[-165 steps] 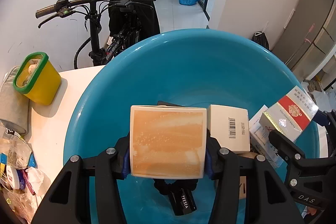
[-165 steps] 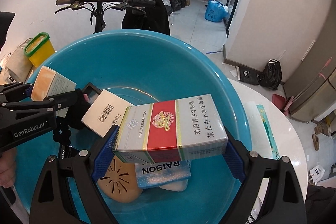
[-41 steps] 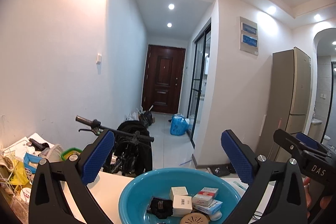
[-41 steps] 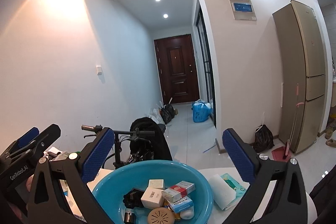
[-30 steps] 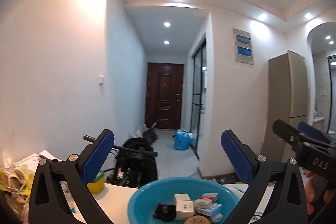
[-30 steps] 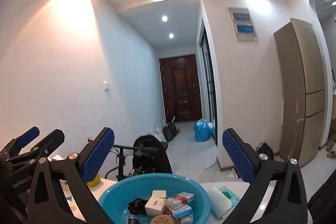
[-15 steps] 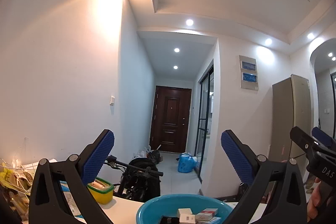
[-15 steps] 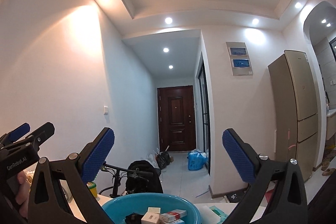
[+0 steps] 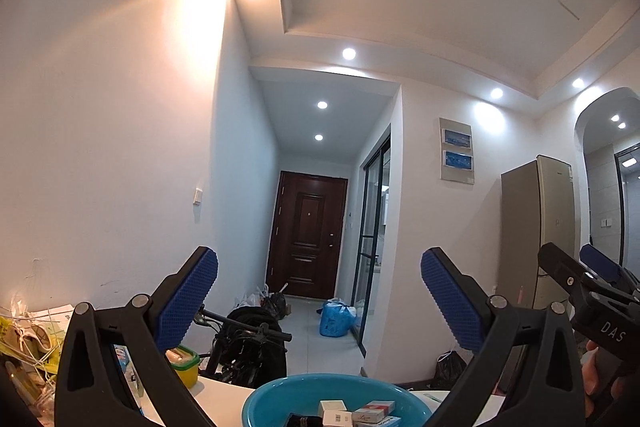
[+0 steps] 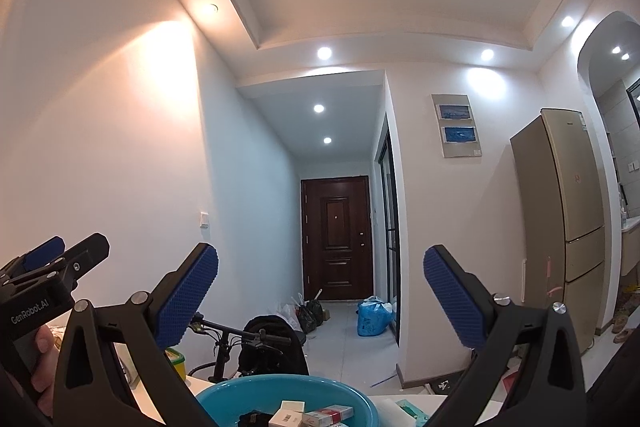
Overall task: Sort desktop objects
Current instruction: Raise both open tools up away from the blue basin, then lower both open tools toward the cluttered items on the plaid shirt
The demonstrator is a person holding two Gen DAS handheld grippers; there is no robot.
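In the left wrist view, the left gripper is spread wide and holds nothing, tilted up toward the ceiling, with the blue basin of small boxes at 6 o'clock on the white table. In the right wrist view, the right gripper is likewise spread and empty, the basin at 6 o'clock, a bicycle just behind it.

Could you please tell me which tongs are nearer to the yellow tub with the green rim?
Left. The yellow tub lies low and to the left of the left tongs; the right tongs are farther to its right.
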